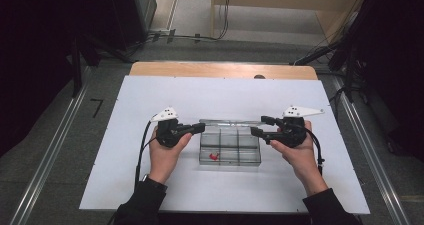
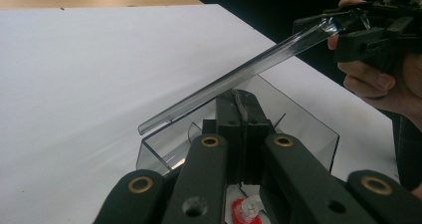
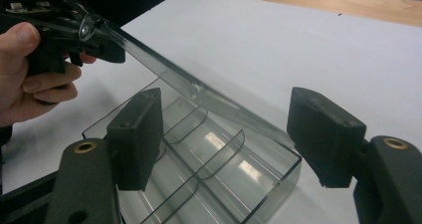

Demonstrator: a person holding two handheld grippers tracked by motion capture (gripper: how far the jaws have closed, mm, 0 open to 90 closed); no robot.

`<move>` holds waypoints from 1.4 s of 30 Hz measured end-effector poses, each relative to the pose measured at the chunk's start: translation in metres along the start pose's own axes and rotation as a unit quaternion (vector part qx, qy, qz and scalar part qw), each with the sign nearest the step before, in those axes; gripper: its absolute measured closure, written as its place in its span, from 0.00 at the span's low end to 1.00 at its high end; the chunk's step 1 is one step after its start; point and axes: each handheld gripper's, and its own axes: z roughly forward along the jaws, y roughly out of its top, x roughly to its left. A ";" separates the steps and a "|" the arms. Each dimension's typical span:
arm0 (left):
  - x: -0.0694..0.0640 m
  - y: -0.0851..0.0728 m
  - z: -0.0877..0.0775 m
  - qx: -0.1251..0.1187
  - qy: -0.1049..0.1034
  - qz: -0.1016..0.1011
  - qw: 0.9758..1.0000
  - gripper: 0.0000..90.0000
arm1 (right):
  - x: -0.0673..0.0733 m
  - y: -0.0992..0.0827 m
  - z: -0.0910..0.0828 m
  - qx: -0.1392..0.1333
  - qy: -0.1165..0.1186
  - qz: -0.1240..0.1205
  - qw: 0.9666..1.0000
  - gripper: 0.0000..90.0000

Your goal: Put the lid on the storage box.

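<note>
A clear plastic compartment box (image 1: 230,163) (image 2: 308,129) (image 3: 268,184) sits in the middle of the white board. Its clear lid (image 1: 230,121) (image 2: 259,64) (image 3: 164,74) is raised at a slant above it. My left gripper (image 1: 202,127) (image 2: 240,97) (image 3: 117,52) is shut on the lid's left end. At the lid's right end my right gripper (image 1: 256,125) (image 3: 226,109) (image 2: 348,35) stands open, its pads apart on either side and touching nothing. A small red piece (image 1: 214,156) (image 2: 244,209) lies in the front left compartment.
The white board (image 1: 150,175) covers a wooden table (image 1: 220,70). Metal rails (image 1: 50,155) run along both sides on the grey floor. Cables and dark stands (image 1: 345,55) crowd the far corners.
</note>
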 end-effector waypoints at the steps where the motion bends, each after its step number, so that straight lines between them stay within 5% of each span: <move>1: 0.000 0.000 0.000 0.000 0.000 0.000 1.000 1.00 | 0.000 -0.001 -0.001 0.000 -0.001 0.001 1.000 0.31; 10: -0.002 0.000 -0.001 0.000 -0.004 0.005 1.000 1.00 | -0.004 -0.009 -0.007 0.007 -0.018 0.010 1.000 0.32; 26: -0.005 -0.002 -0.003 -0.002 -0.011 0.009 1.000 1.00 | -0.005 -0.032 -0.006 0.028 -0.049 0.038 0.998 0.66; 36: -0.008 -0.002 -0.007 -0.005 -0.016 0.014 1.000 1.00 | 0.003 -0.033 -0.007 0.023 -0.034 0.031 0.999 0.97; 42: -0.011 -0.006 -0.010 -0.004 -0.019 0.016 1.000 1.00 | 0.007 -0.033 -0.009 0.014 -0.018 0.020 1.000 0.98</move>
